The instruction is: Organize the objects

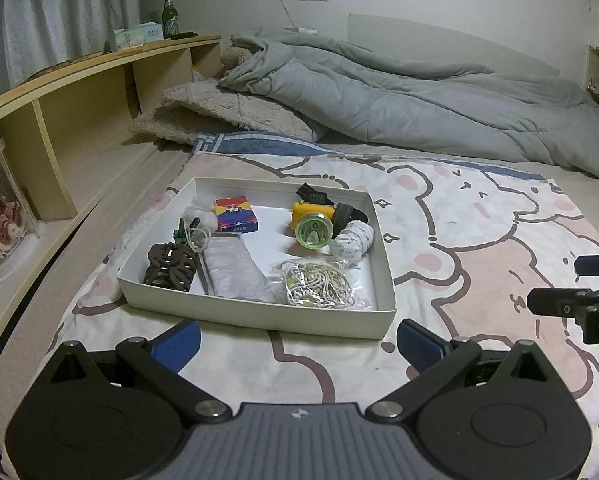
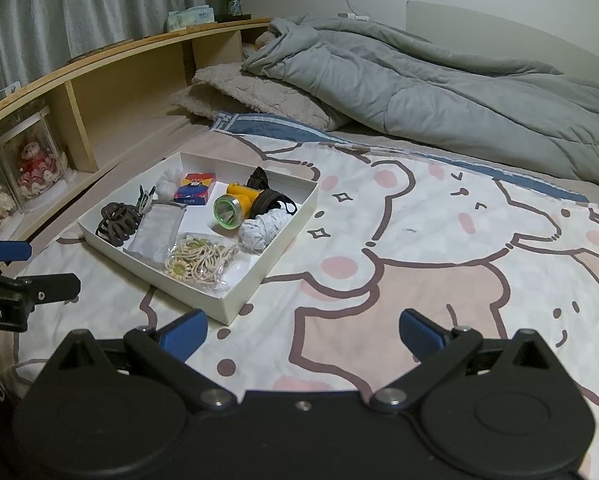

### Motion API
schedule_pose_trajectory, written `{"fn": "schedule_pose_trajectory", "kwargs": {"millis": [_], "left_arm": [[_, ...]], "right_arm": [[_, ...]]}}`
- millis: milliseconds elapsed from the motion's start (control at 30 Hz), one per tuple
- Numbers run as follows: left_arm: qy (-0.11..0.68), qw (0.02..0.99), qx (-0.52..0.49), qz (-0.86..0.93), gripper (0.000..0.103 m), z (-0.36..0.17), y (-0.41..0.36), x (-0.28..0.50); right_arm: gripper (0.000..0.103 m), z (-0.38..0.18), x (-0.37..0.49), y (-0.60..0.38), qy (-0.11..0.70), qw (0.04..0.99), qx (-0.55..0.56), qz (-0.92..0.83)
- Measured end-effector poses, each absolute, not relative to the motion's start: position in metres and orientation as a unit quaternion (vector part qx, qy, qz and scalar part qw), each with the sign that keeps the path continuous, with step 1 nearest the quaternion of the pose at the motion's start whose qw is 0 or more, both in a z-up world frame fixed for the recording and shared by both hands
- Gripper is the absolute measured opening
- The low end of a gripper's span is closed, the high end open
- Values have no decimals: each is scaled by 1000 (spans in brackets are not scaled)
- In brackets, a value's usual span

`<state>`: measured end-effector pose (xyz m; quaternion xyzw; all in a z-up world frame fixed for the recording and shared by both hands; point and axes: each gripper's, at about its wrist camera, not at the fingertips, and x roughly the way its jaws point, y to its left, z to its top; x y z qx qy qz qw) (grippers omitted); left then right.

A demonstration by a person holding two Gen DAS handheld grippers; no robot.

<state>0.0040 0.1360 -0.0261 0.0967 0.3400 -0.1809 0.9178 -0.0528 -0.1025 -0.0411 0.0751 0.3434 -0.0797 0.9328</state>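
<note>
A shallow white box (image 1: 255, 314) (image 2: 235, 306) sits on the cartoon bedsheet. In it lie a yellow headlamp (image 1: 313, 224) (image 2: 233, 204), a red-blue card pack (image 1: 235, 214) (image 2: 195, 188), a brown hair claw (image 1: 171, 266) (image 2: 117, 218), a grey pouch (image 1: 233, 268) (image 2: 159, 228), a bagged bead string (image 1: 319, 282) (image 2: 199, 260), a white cloth roll (image 1: 353, 238) (image 2: 261, 228) and a green clip (image 1: 185, 232). My left gripper (image 1: 299, 344) is open and empty just before the box. My right gripper (image 2: 303, 334) is open and empty, right of the box's near corner.
A grey duvet (image 1: 399, 92) (image 2: 419, 76) and a beige pillow (image 1: 219, 112) lie at the back. A wooden shelf (image 1: 79, 88) (image 2: 119, 80) runs along the left with a green bottle (image 1: 169, 16), a tissue pack and boxed dolls (image 2: 35, 164).
</note>
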Motion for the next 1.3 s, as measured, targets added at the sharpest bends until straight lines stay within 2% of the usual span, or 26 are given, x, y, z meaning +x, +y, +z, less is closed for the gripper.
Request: {"fn": "schedule_pose_trajectory", "kwargs": {"millis": [1300], "left_arm": [[343, 916, 101, -183, 103, -33, 136, 4]], "right_arm": [[103, -41, -53, -101, 345, 932, 83, -76]]}}
